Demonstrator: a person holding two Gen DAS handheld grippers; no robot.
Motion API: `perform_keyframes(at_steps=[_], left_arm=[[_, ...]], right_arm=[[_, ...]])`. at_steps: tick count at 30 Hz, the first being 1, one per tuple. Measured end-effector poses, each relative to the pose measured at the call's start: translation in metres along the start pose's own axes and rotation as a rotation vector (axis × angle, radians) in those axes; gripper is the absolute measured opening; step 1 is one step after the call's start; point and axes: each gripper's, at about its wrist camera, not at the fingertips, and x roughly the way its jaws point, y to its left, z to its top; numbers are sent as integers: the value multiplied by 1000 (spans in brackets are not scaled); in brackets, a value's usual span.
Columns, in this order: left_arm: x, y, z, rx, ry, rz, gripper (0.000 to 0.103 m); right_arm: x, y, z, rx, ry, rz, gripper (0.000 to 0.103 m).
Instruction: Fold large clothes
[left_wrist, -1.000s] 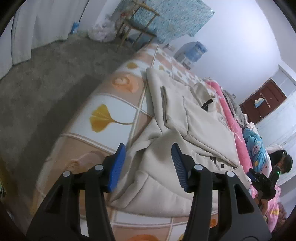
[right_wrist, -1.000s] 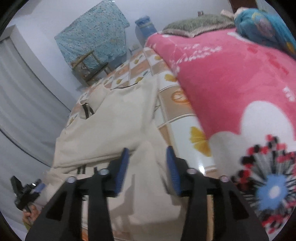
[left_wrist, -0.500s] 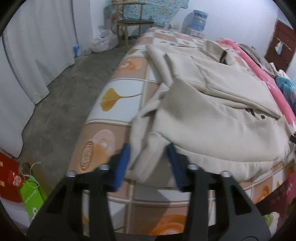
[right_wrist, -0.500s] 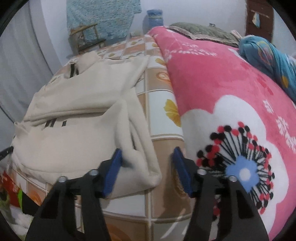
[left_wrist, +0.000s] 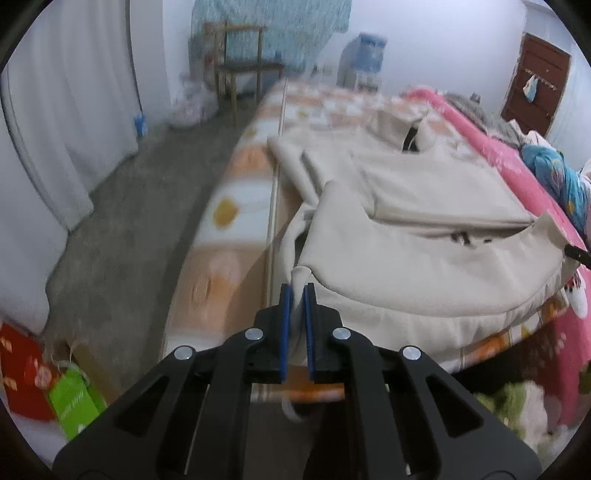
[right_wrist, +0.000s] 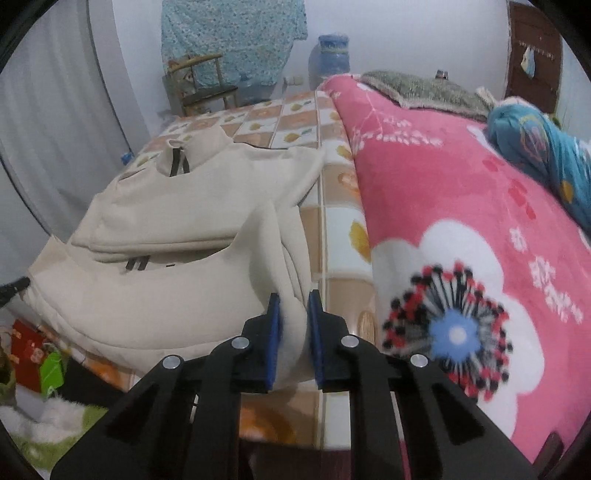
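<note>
The cream sweatshirt (left_wrist: 424, 258) lies spread on the bed (left_wrist: 229, 206), its near hem bunched up ahead of both sets of fingers. The left gripper (left_wrist: 296, 295) is closing on one hem corner, cloth pinched between its blue pads. The right gripper (right_wrist: 294, 310) is closing on the other corner, with a thick fold between its pads and the pink blanket (right_wrist: 461, 206) just to its right.

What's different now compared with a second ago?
Both tools were open around the cream garment's near corners; now the left tool and right tool are closing on them, lifting that edge slightly. The pink blanket stayed put.
</note>
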Motion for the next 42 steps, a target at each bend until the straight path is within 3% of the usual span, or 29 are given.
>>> perform_keyframes(at_steps=[3, 4, 8, 10, 12, 14, 15, 16, 18, 19, 21, 22, 24, 25, 26, 27, 29, 35, 37, 41, 42], left_arm=[[28, 13, -22, -13, 113, 56, 9], [32, 17, -25, -19, 125, 75, 12], [11, 37, -19, -91, 30, 76, 11], [-2, 30, -9, -71, -38, 16, 14], [-2, 11, -2, -28, -58, -86, 25], [7, -16, 2, 11, -45, -223, 59], [14, -33, 2, 31, -30, -286, 61], [25, -54, 3, 61, -5, -350, 61], [40, -81, -1, 111, 23, -387, 61], [51, -98, -4, 146, 41, -383, 61], [72, -123, -10, 214, 64, -321, 48], [75, -131, -12, 254, 19, -277, 44], [74, -141, -15, 330, -23, -190, 26], [76, -143, -15, 346, -34, -165, 15], [76, -143, -14, 352, -41, -170, 5], [76, -142, -14, 348, -41, -176, 4], [73, -141, -10, 357, -44, -180, 1], [31, -134, 15, 336, -202, -140, 1], [41, -136, 13, 349, -206, -99, 1], [79, -146, -3, 390, -156, -38, 2], [80, -146, -8, 396, -175, -27, 2]], right_arm=[[17, -13, -13, 37, 57, -19, 24], [21, -18, -16, 58, 71, -38, 37], [-5, -25, -9, 143, -10, -53, 49], [-19, -12, -2, 106, -57, -46, 59], [-19, 13, 6, 32, -62, 11, 62], [-6, 50, 11, -47, -25, 97, 66], [2, 64, 11, -71, -1, 144, 66], [12, 79, 10, -90, 23, 188, 66], [36, 111, 5, -134, 82, 253, 66], [47, 124, 3, -152, 110, 259, 66], [65, 145, -3, -190, 149, 256, 66], [71, 153, -7, -210, 167, 252, 66], [83, 163, -13, -246, 190, 212, 61], [83, 167, -17, -276, 181, 183, 48], [80, 171, -18, -316, 168, 146, 19], [79, 173, -15, -340, 167, 114, 3], [77, 166, -8, -293, 180, 146, 4], [36, 164, 17, -253, 25, 152, 4], [45, 165, 22, -247, 11, 152, 4], [90, 166, 12, -248, 66, 122, 3], [104, 164, 9, -237, 86, 121, 3]])
